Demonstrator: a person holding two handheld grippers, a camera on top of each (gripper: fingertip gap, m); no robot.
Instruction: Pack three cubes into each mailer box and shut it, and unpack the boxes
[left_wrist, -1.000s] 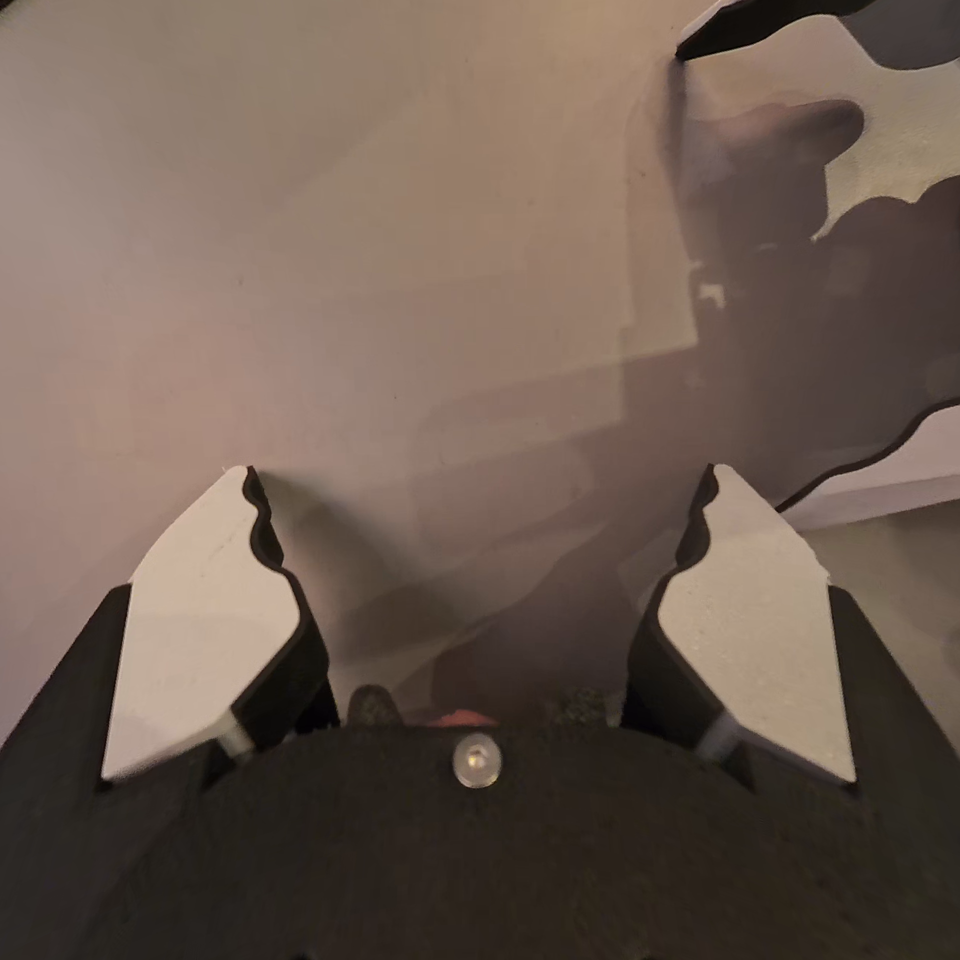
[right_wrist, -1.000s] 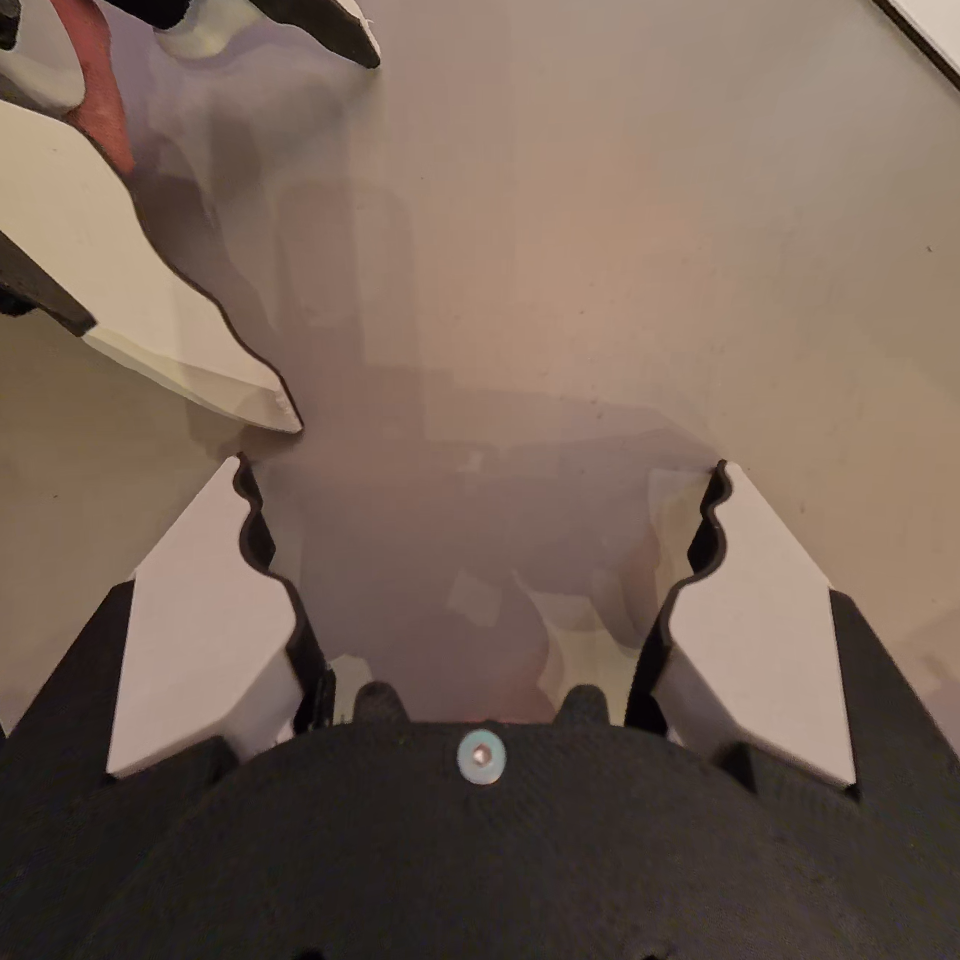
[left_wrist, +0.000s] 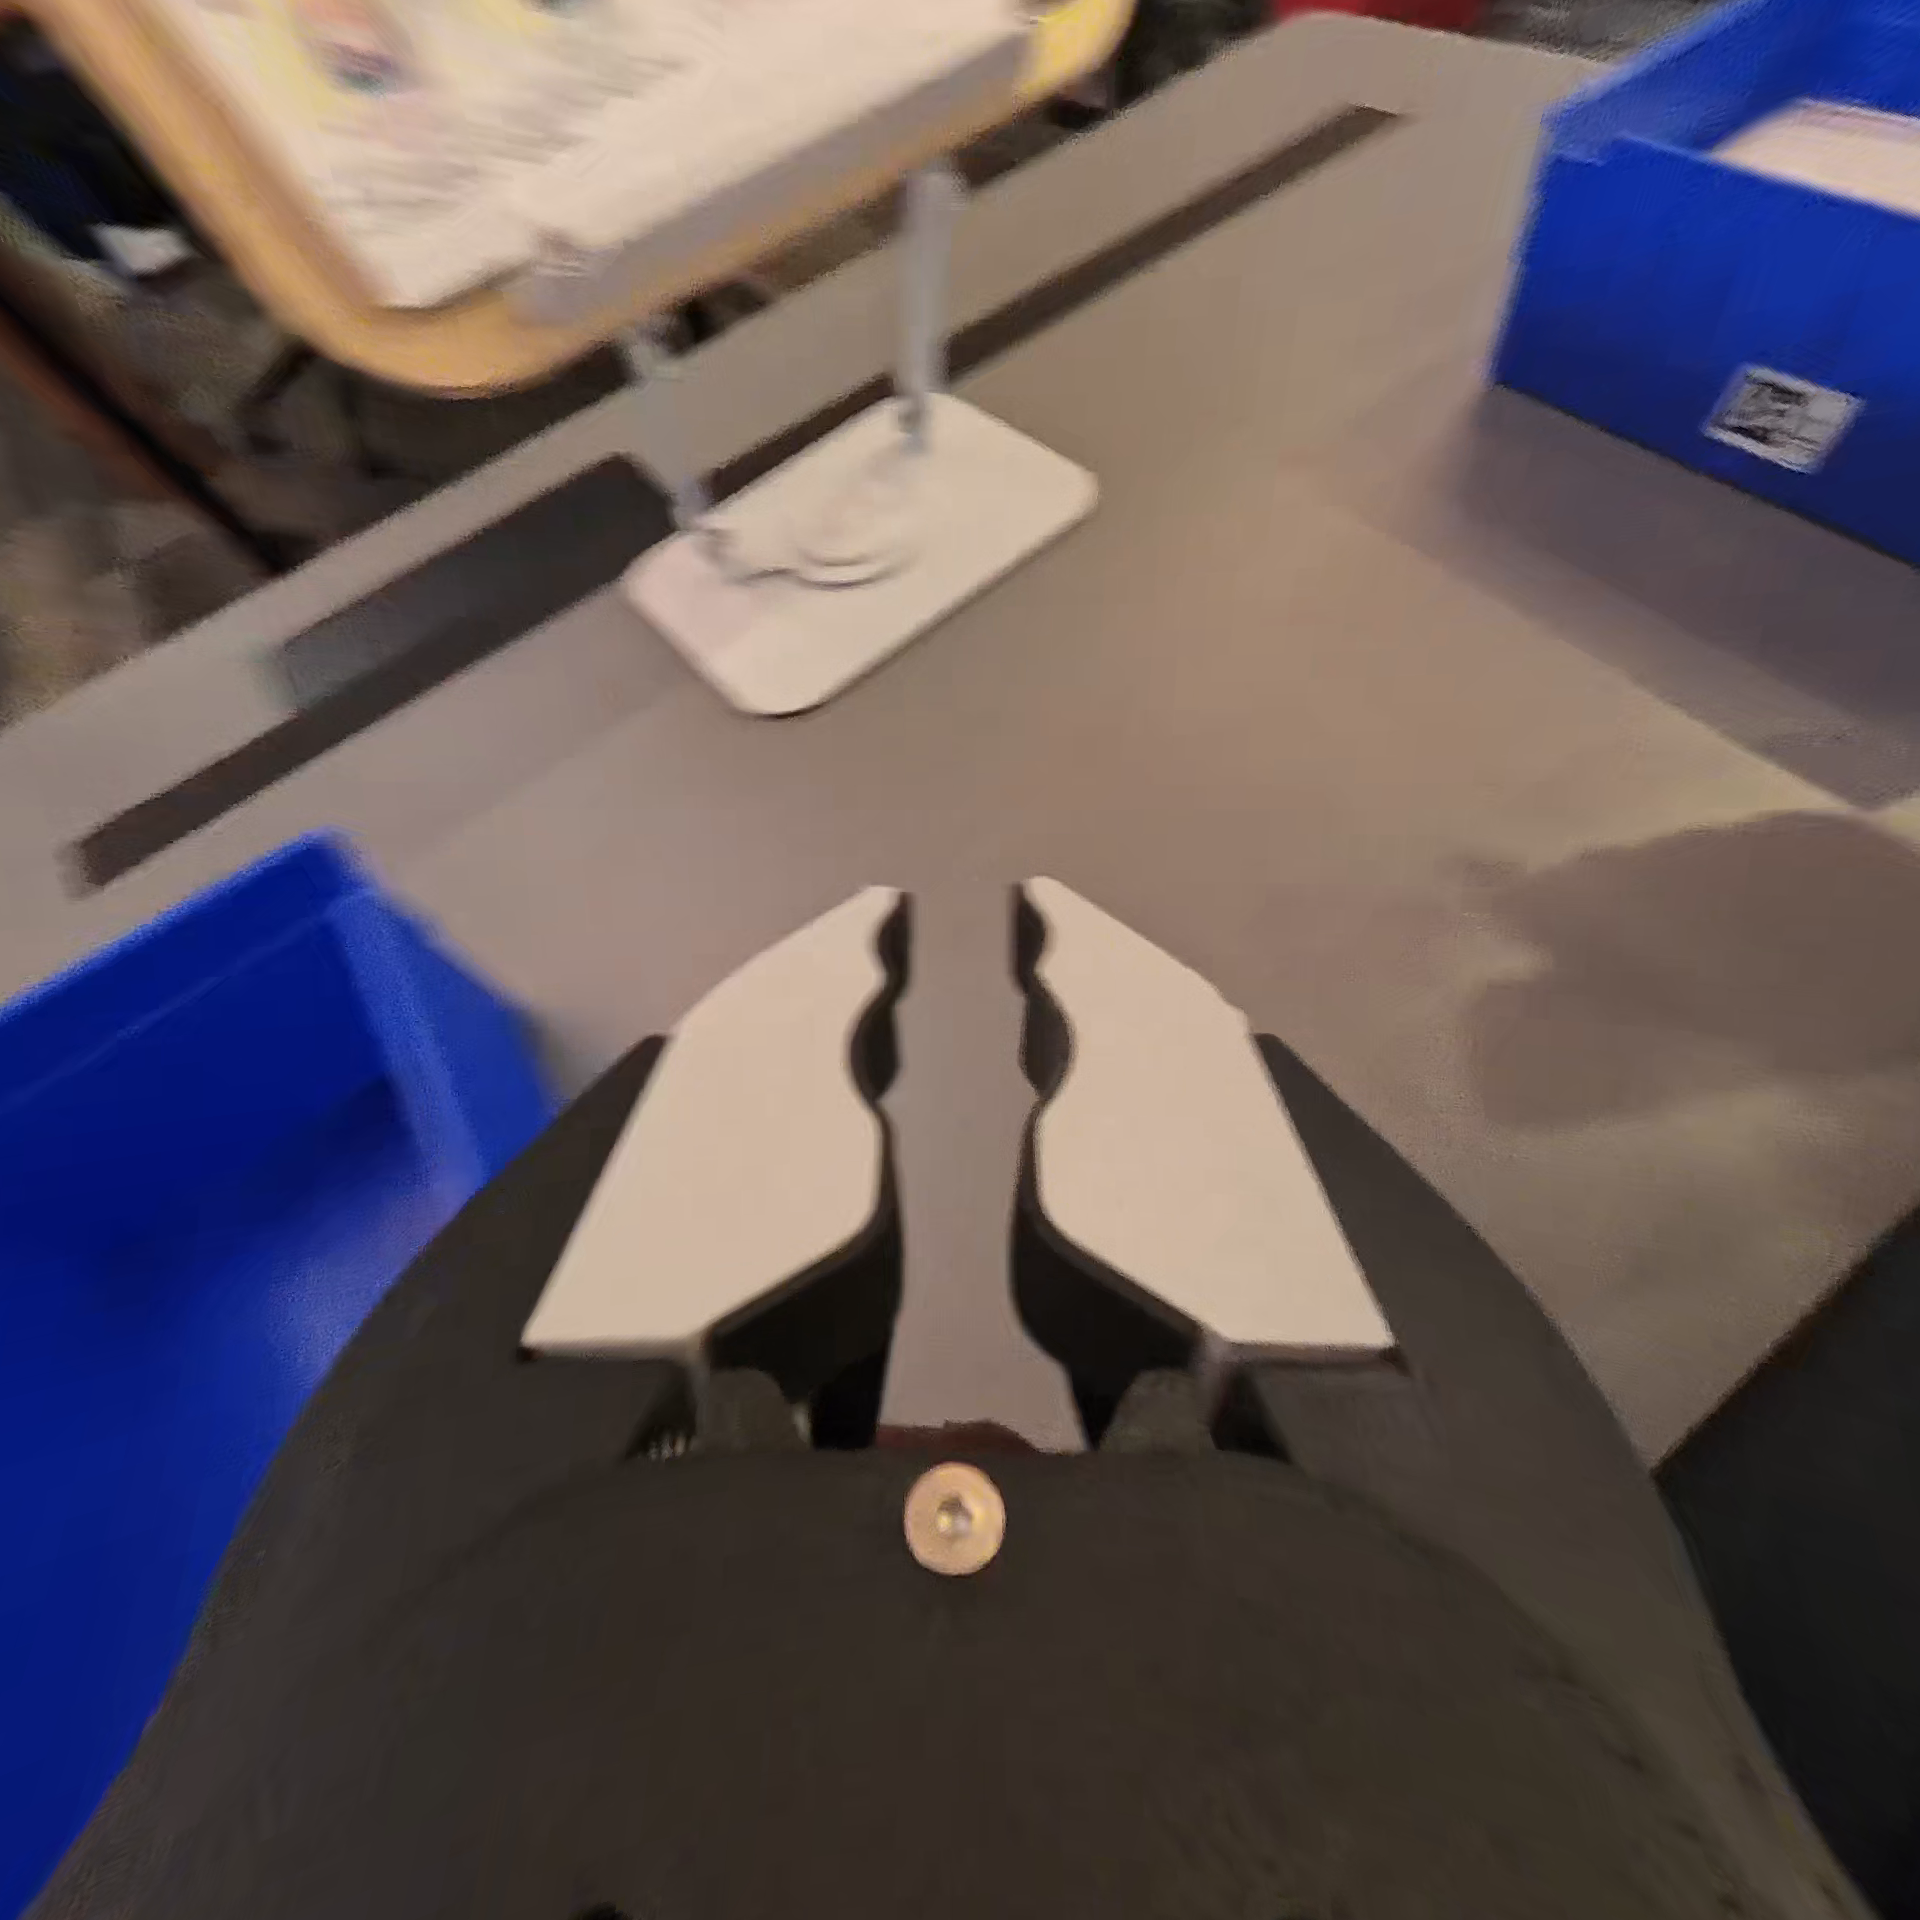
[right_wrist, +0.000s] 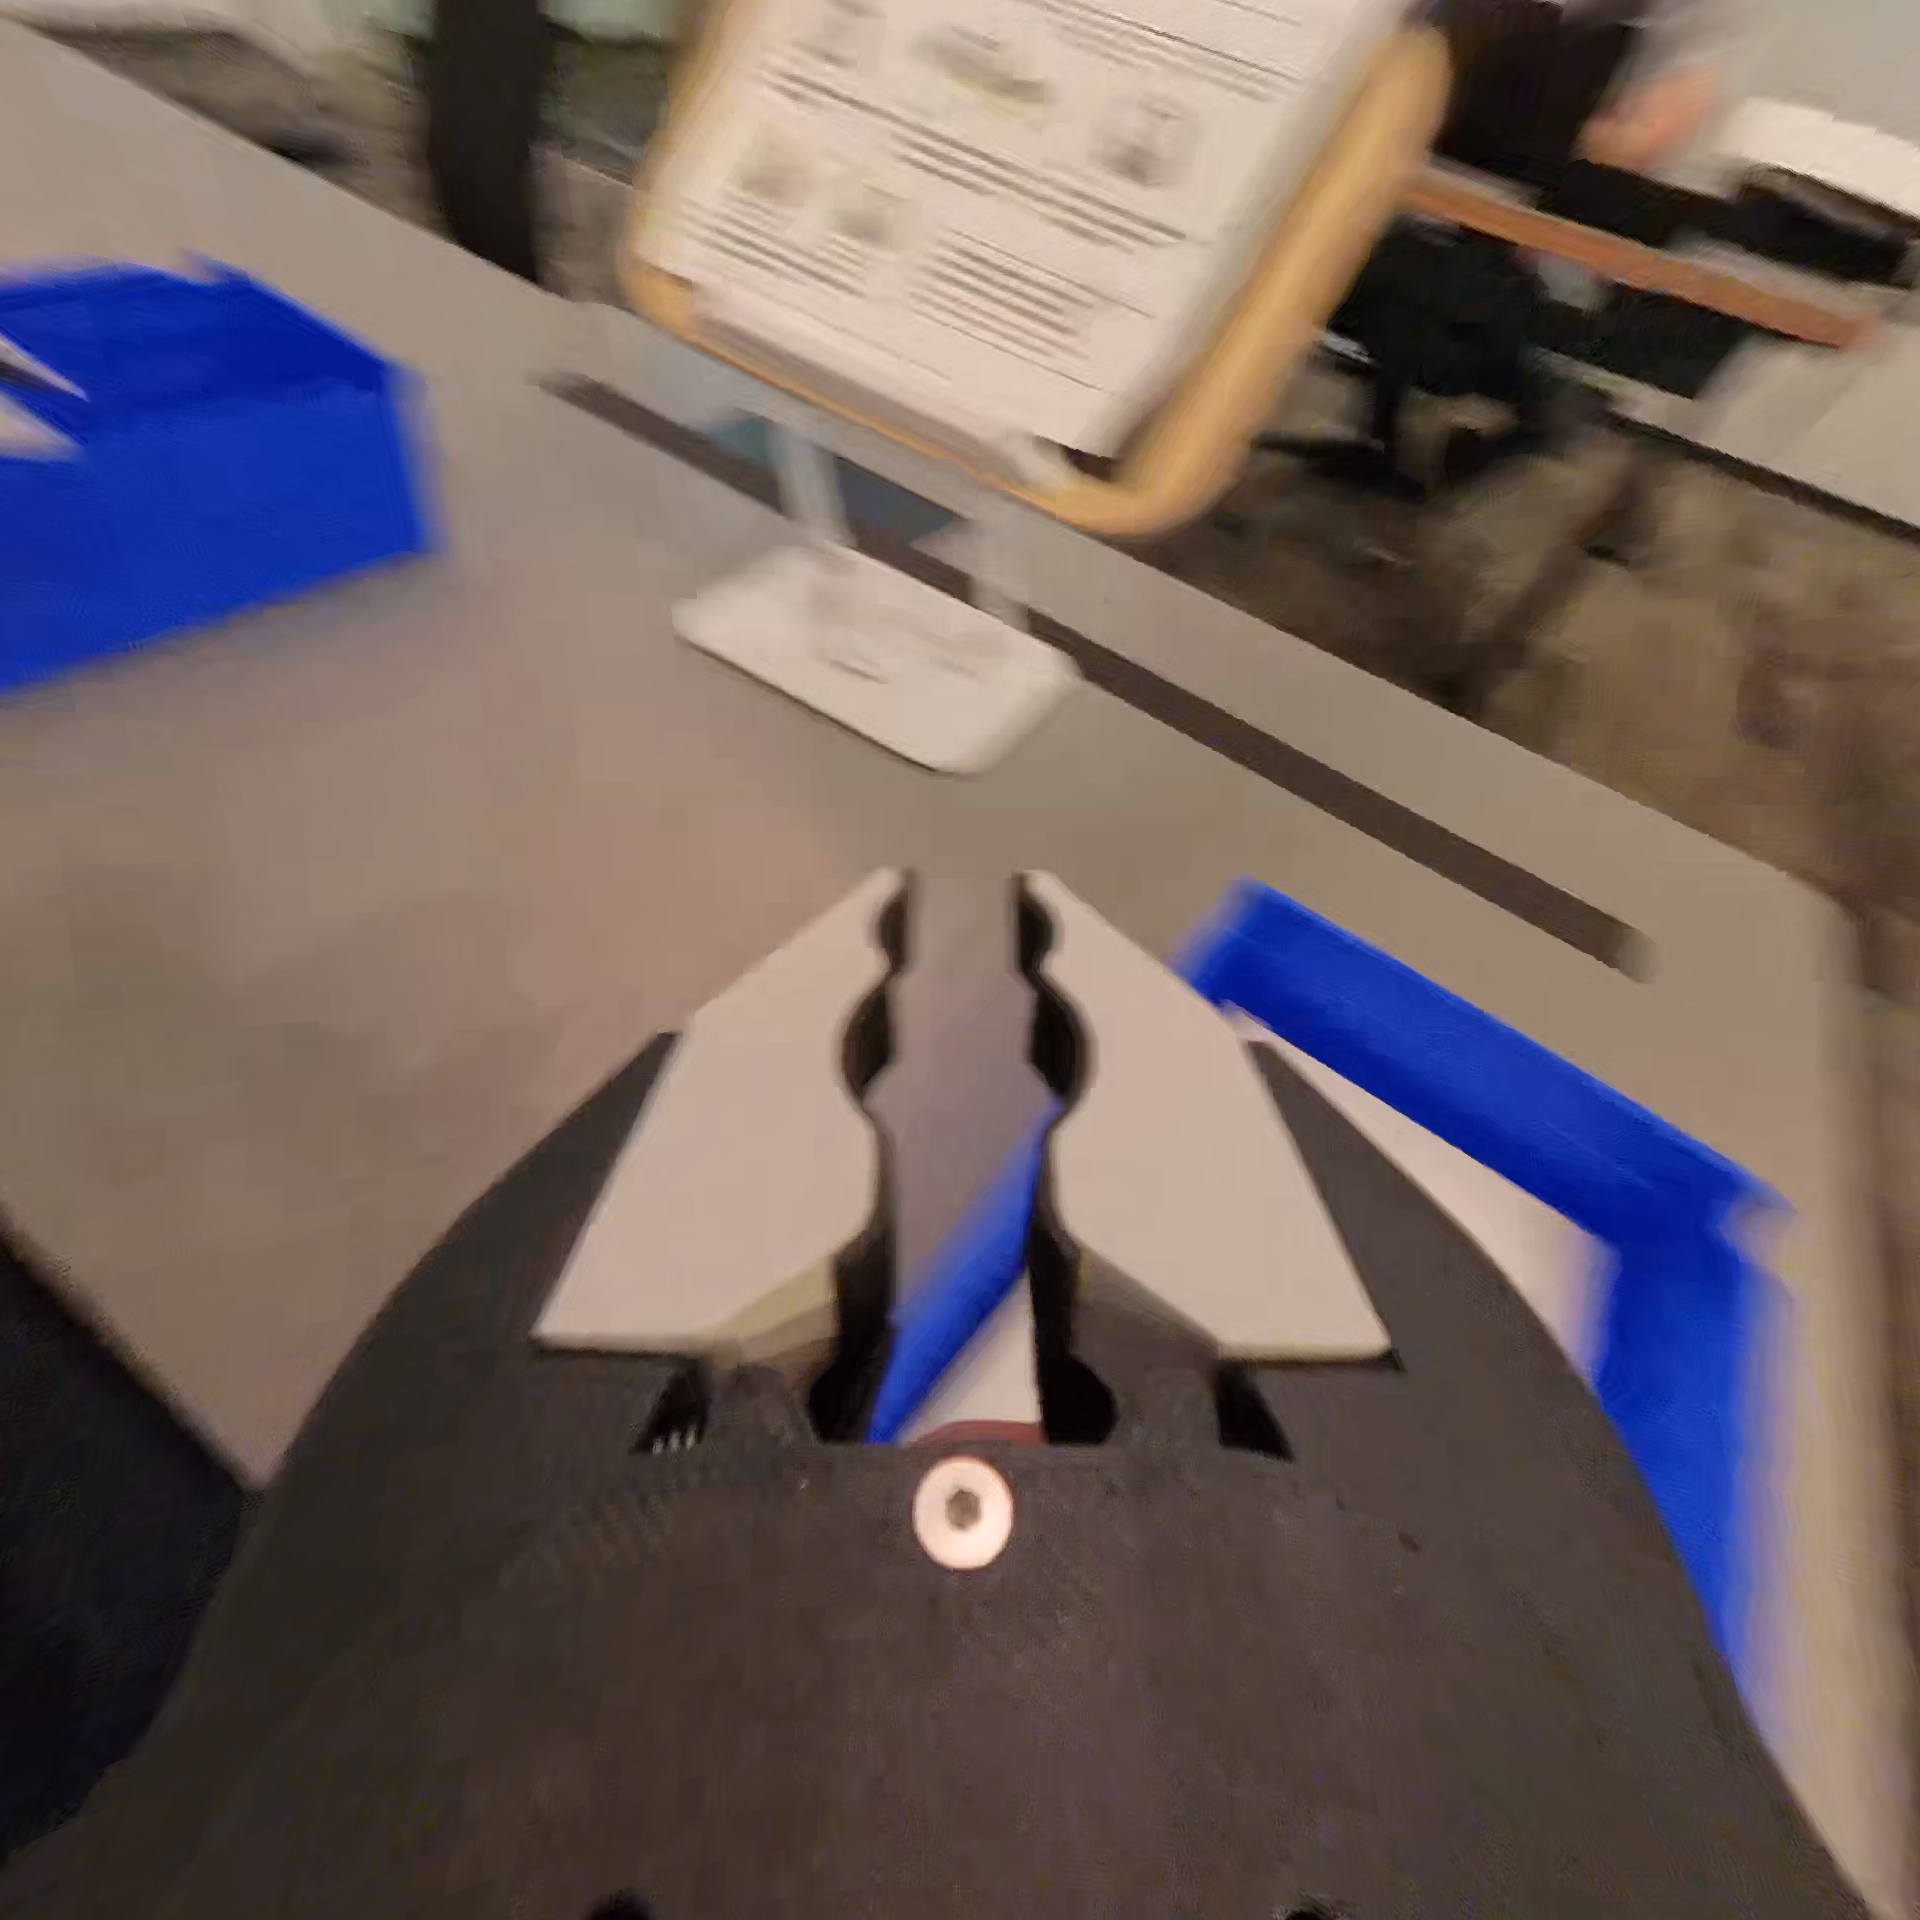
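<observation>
Counter (left_wrist: 1247, 727) logged grey and broad, blurred in both views; judged fast travel, so risk of overshooting or clipping something on approach. Found blue bin (right_wrist: 1507, 1101) just under and to the right of right hand-held gripper (right_wrist: 961, 894), rim showing between its fingers; judged likeliest thing to be struck. Noted second blue bin (left_wrist: 208, 1247) close on the left of left hand-held gripper (left_wrist: 961, 904), third bin (left_wrist: 1683, 281) well apart, ahead to the right. Placed sheet stand (left_wrist: 862, 582) dead ahead of both; raised board a snag risk if carried forward high. Saw both hand-held grippers nearly closed, narrow slit only, nothing held; too narrow for a cube without widening first. Made out no cubes or mailer boxes; pale surface (left_wrist: 1829, 145) inside third bin possibly a box, could not tell.
</observation>
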